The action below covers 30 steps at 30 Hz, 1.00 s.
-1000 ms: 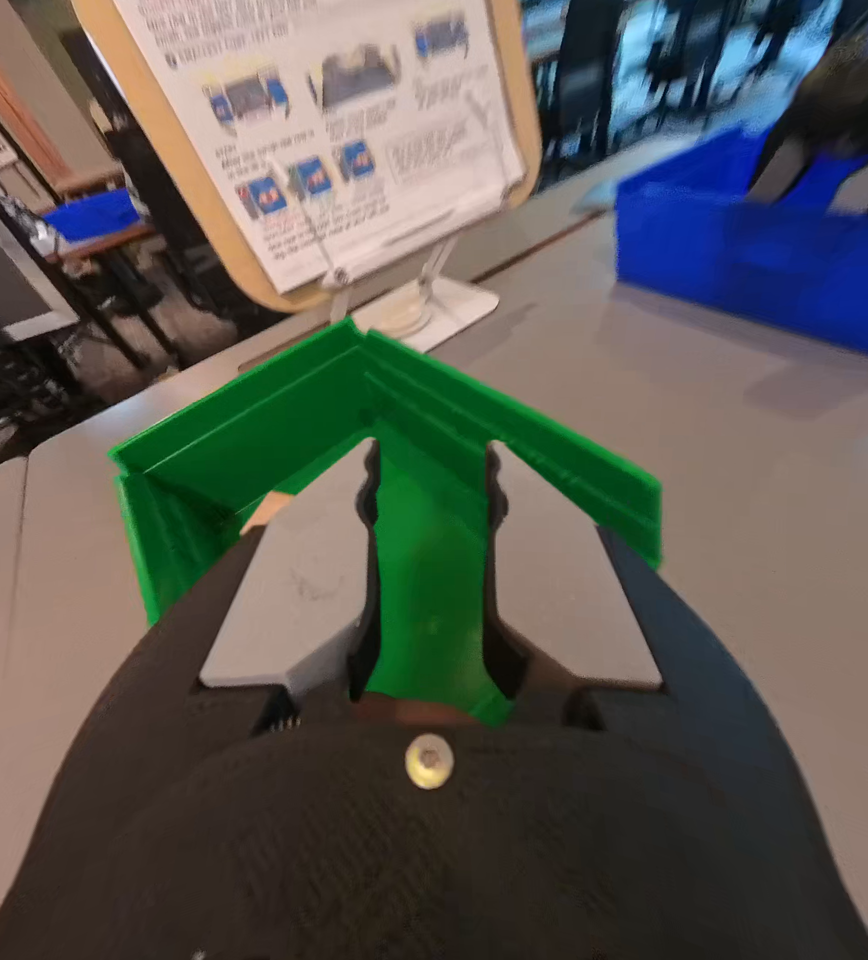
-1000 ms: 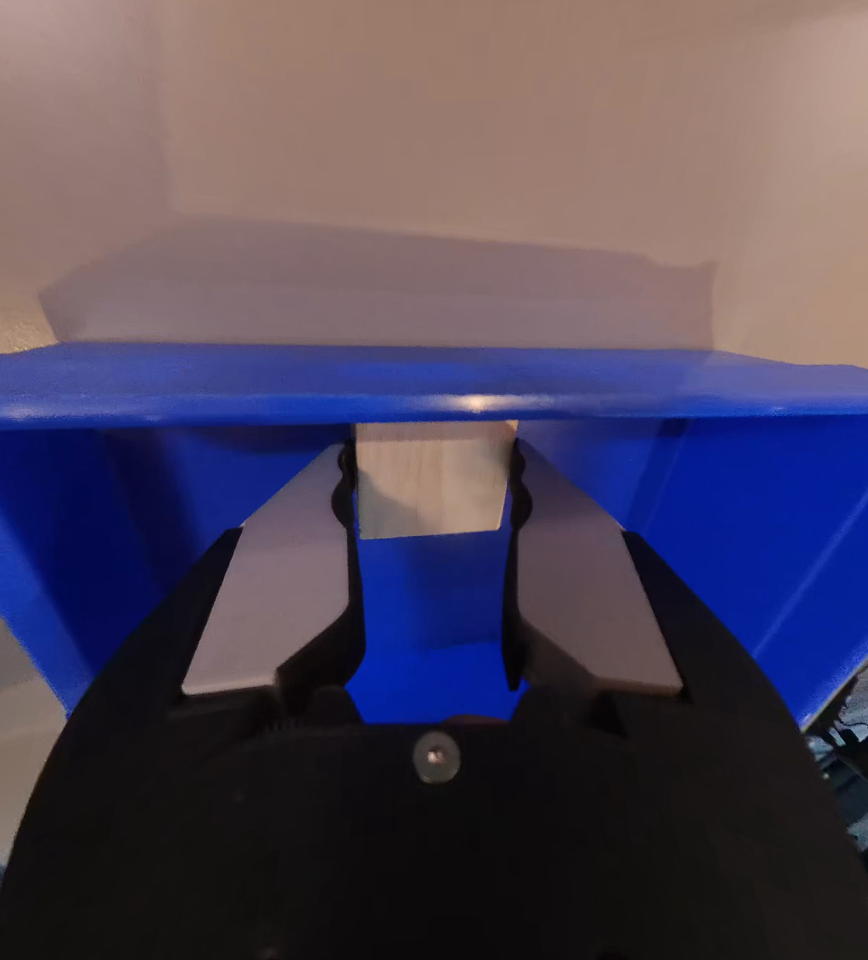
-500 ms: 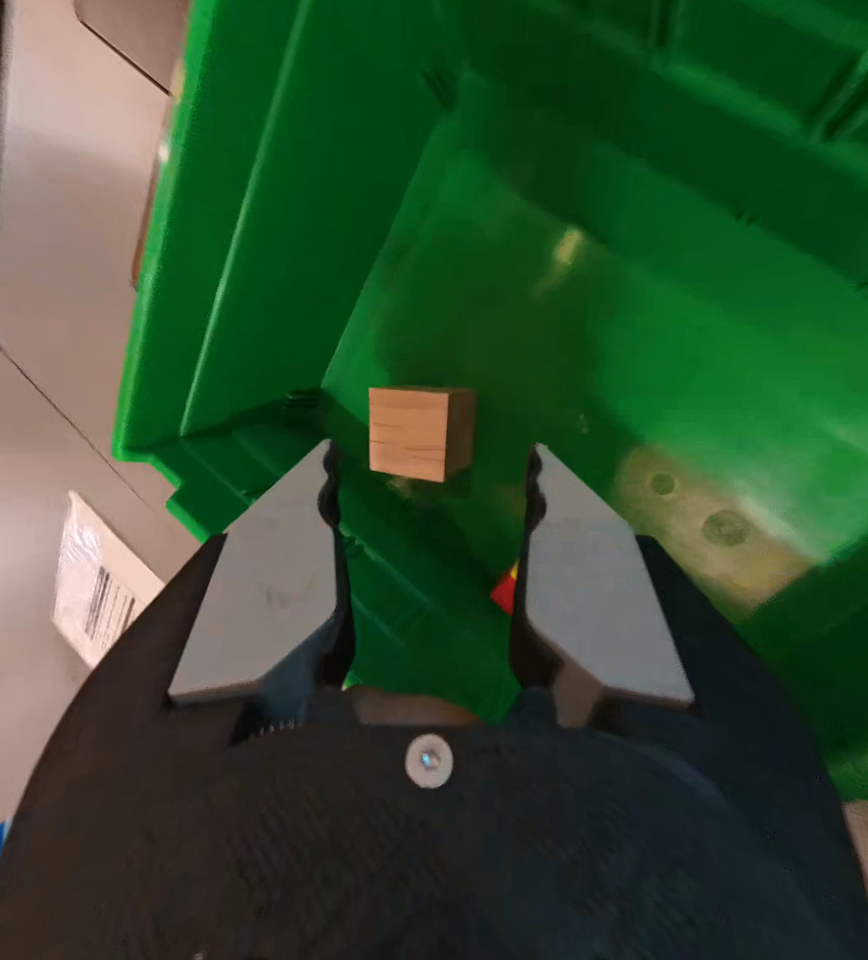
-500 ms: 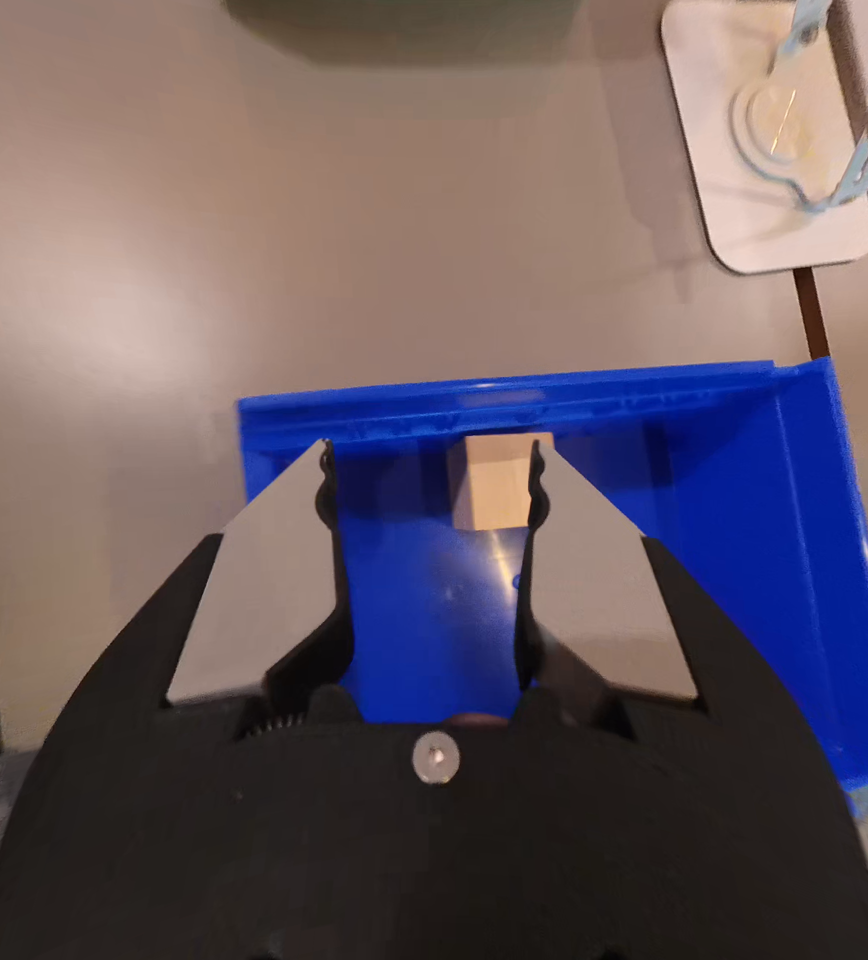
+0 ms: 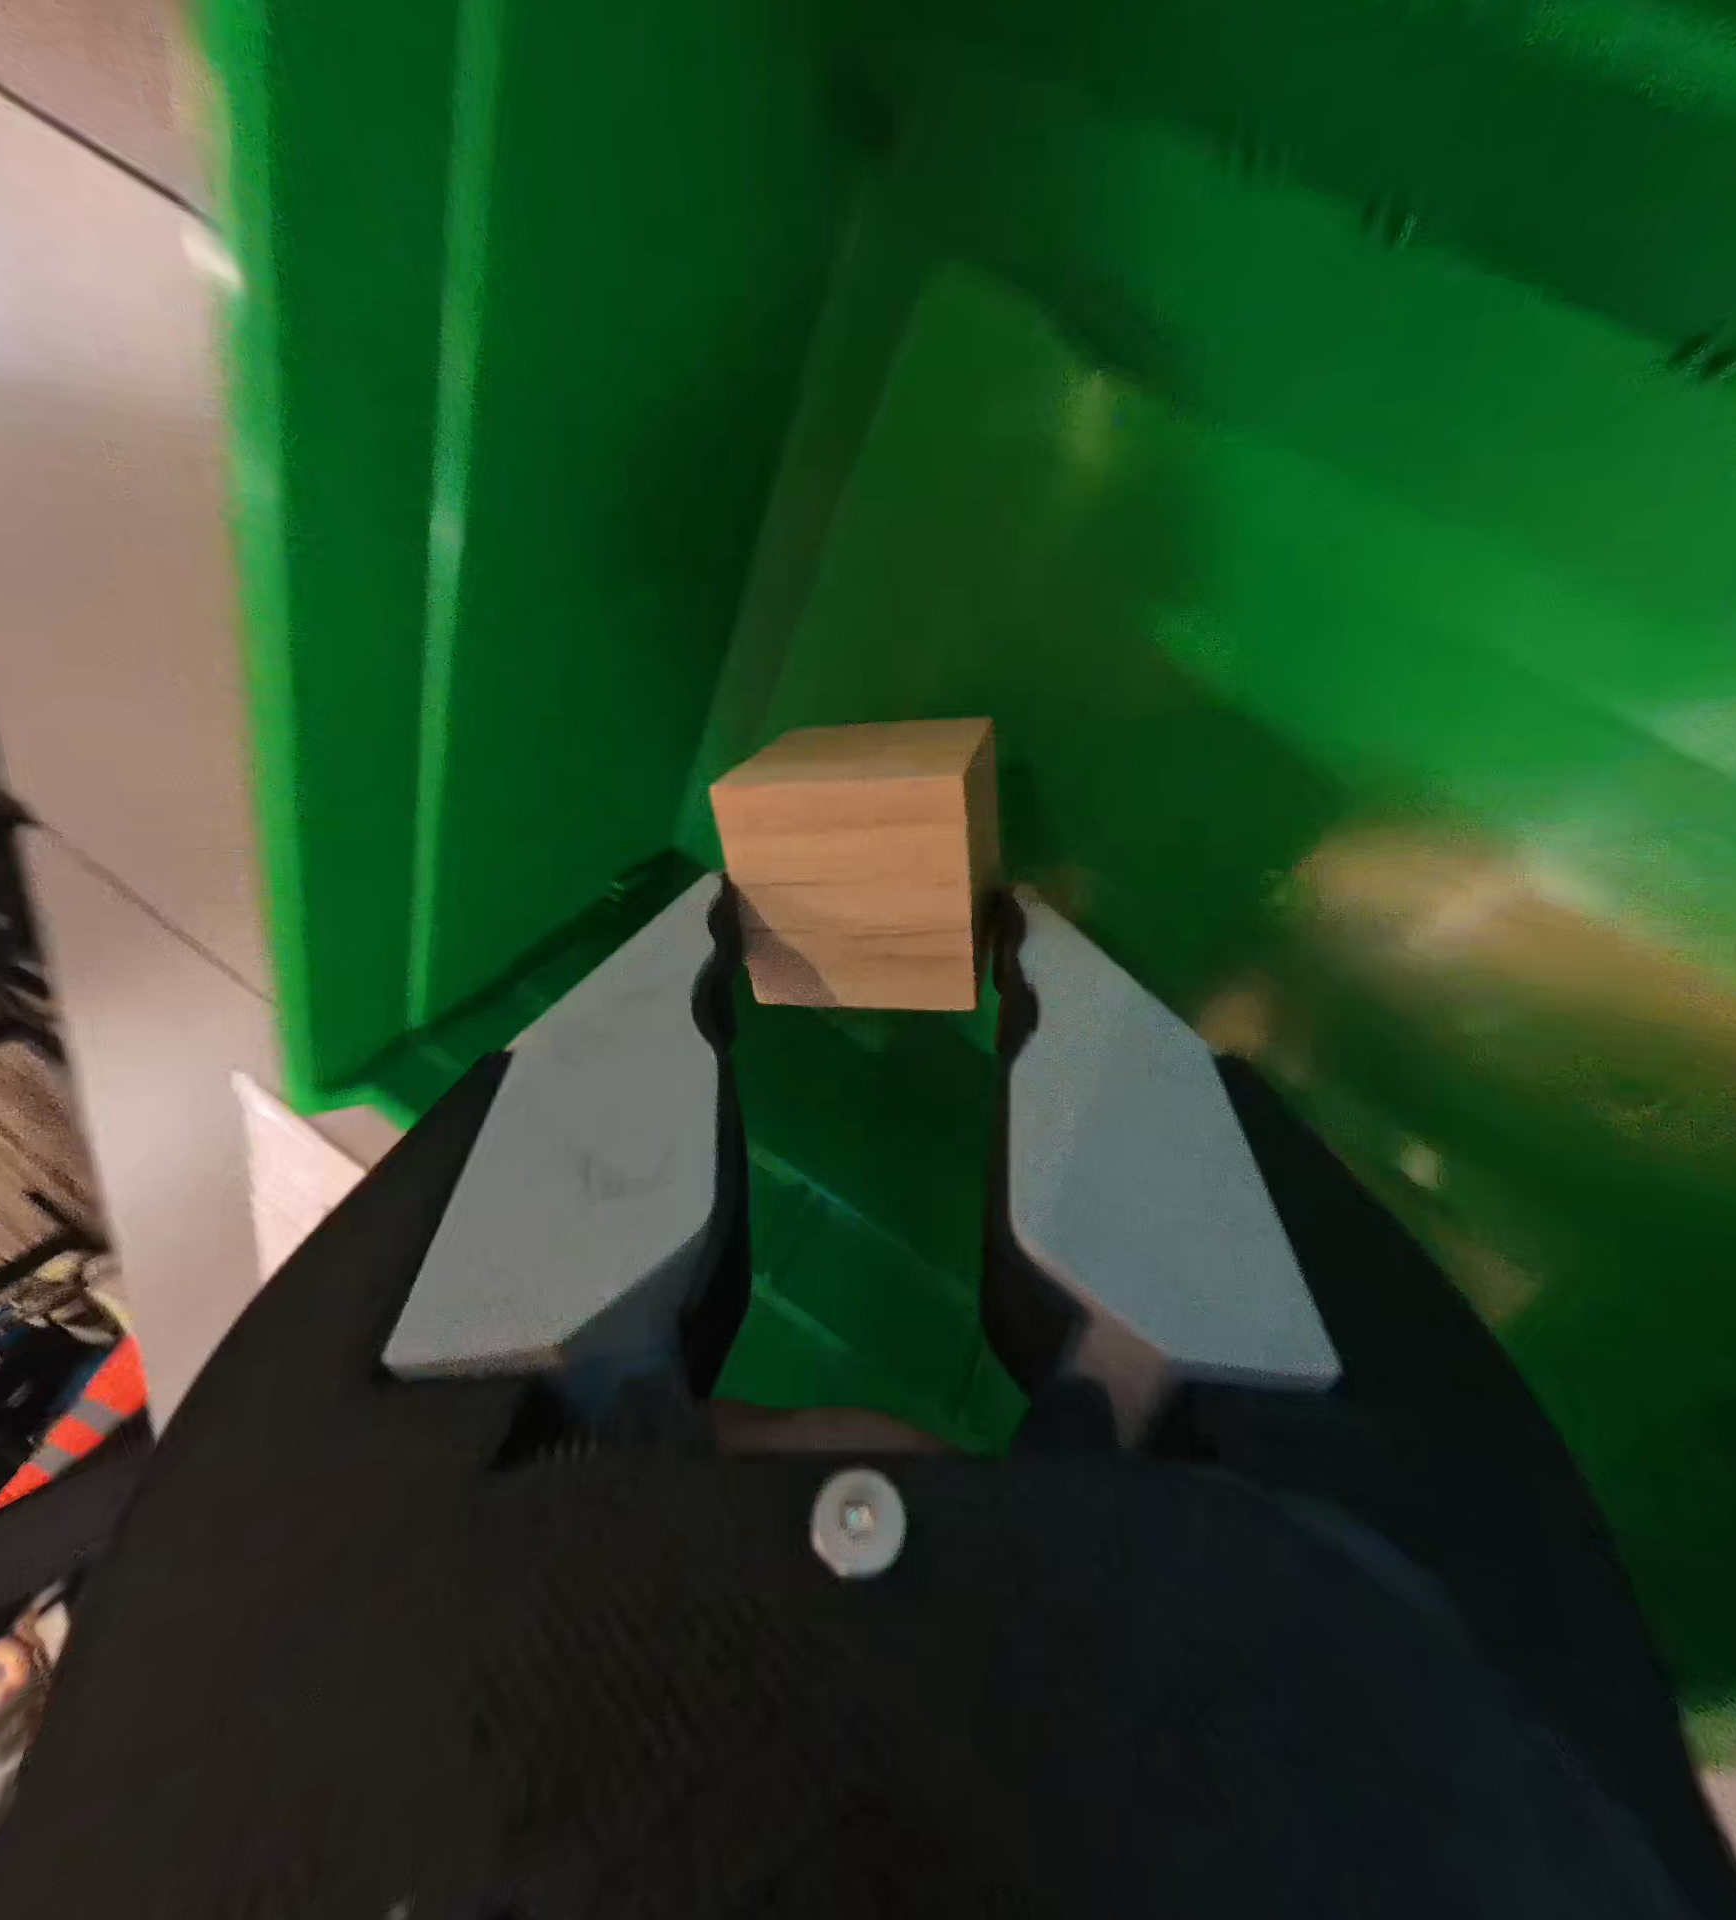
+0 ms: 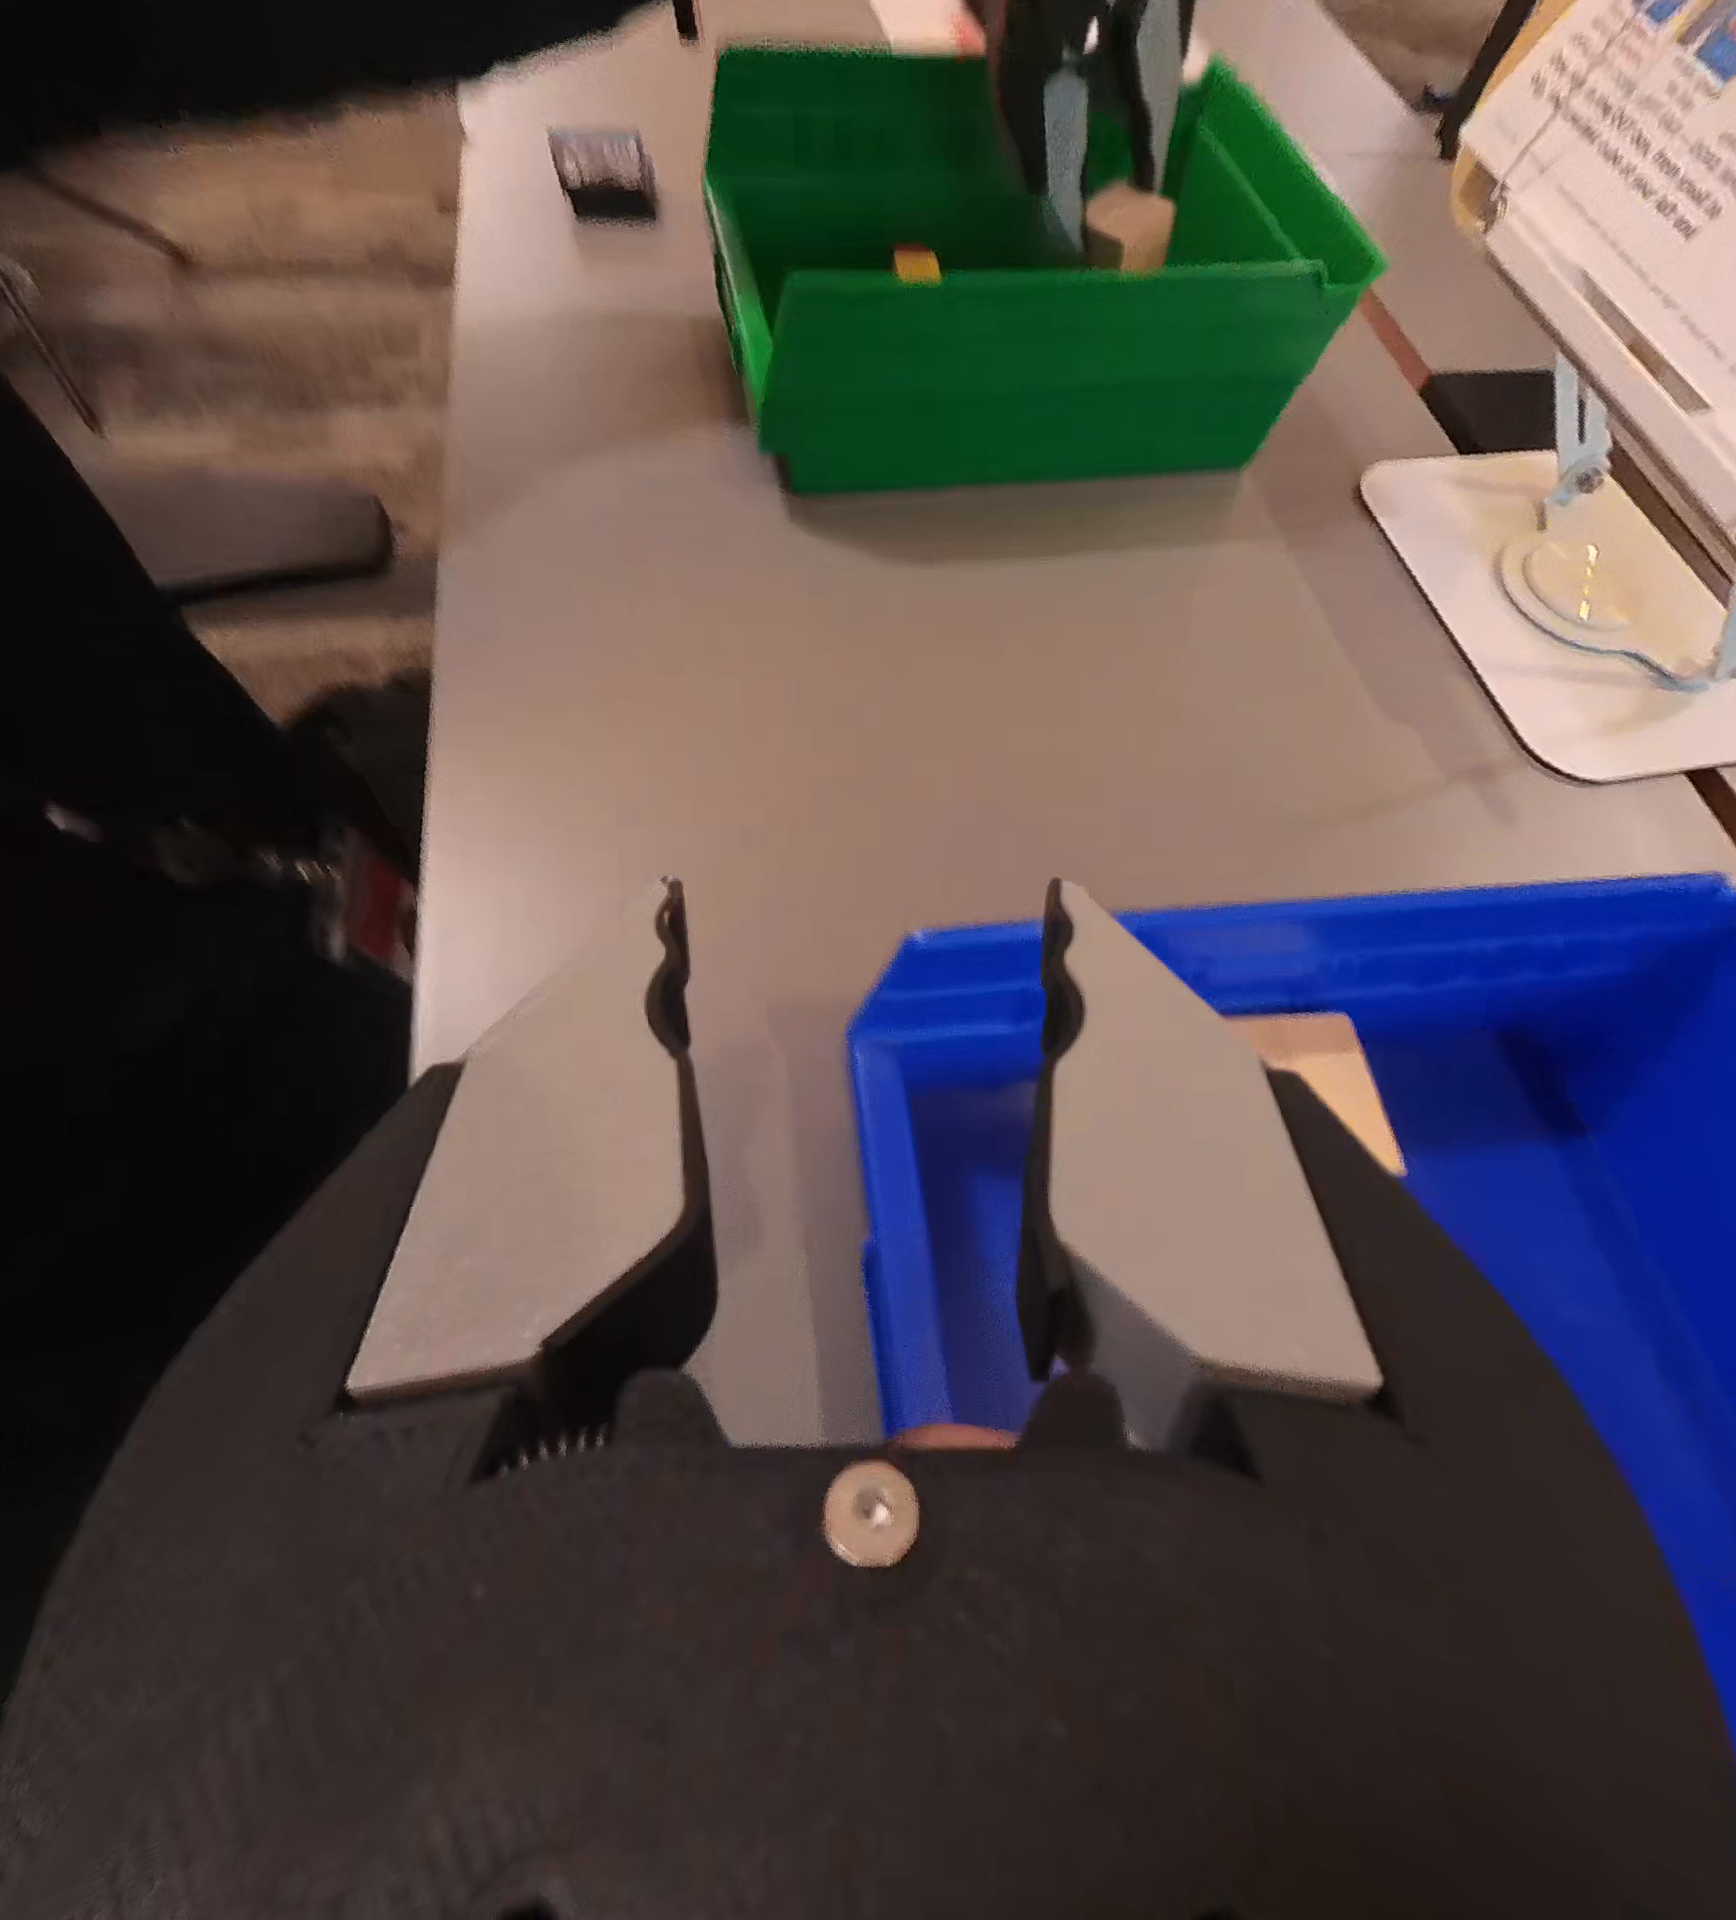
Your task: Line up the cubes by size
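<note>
My left gripper (image 5: 859, 914) is inside the green bin (image 5: 552, 520), near its corner. Its fingertips are closed on the sides of a light brown wooden cube (image 5: 859, 862). The right wrist view shows that gripper (image 6: 1092, 197) farther off, reaching down into the green bin (image 6: 999, 384) with the cube (image 6: 1132, 227) at its tips. My right gripper (image 6: 861, 894) is open and empty, over the left wall of the blue bin (image 6: 1622, 1143). A pale wooden cube (image 6: 1311, 1081) lies in the blue bin, partly hidden behind my right finger.
A small red and yellow piece (image 6: 916, 265) lies in the green bin. An instruction board (image 6: 1674, 208) on a white base (image 6: 1591, 623) stands at the right. A small dark object (image 6: 602, 166) lies at the far left. The grey table (image 6: 739, 675) ends at the left.
My left gripper moved into the green bin and closed on the brown cube. My right gripper pulled back and left from the pale cube in the blue bin, with its jaws wider apart.
</note>
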Each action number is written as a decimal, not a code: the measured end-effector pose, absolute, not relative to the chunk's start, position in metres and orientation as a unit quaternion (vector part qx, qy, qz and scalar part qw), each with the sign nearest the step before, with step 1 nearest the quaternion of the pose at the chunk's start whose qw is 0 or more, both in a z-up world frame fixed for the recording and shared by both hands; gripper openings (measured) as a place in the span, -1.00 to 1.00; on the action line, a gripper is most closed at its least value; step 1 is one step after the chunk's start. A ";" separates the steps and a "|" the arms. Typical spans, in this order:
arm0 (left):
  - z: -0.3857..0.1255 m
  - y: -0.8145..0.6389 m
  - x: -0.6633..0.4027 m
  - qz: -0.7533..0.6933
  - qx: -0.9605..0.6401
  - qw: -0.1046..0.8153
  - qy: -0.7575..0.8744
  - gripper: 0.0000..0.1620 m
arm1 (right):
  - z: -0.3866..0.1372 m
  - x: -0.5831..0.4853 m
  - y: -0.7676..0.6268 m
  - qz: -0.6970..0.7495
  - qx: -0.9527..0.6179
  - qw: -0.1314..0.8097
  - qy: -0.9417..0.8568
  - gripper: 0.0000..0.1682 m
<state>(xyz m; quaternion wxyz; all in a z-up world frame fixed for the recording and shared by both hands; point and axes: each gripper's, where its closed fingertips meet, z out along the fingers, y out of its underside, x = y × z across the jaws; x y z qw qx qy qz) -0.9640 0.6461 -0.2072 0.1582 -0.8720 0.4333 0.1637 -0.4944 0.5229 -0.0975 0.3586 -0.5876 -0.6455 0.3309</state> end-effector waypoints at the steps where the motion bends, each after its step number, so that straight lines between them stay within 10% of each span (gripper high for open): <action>1: -0.193 0.650 -0.955 0.169 -0.859 0.206 0.437 -0.42 | -0.092 -0.501 0.519 0.358 -0.588 0.360 -0.630 -0.21; 12: -0.044 0.498 -0.724 -0.004 -0.472 0.689 0.550 -0.43 | -0.044 -0.603 0.477 0.639 -0.559 0.235 -0.474 -0.15; 22: -0.052 0.456 -0.643 0.017 -0.393 0.720 0.571 -0.44 | -0.049 -0.659 0.440 0.695 -0.533 0.143 -0.461 -0.50; 30: -0.053 0.477 -0.671 -0.013 -0.519 0.703 0.487 -0.84 | -0.034 -0.601 0.502 0.594 -0.577 0.292 -0.479 -0.52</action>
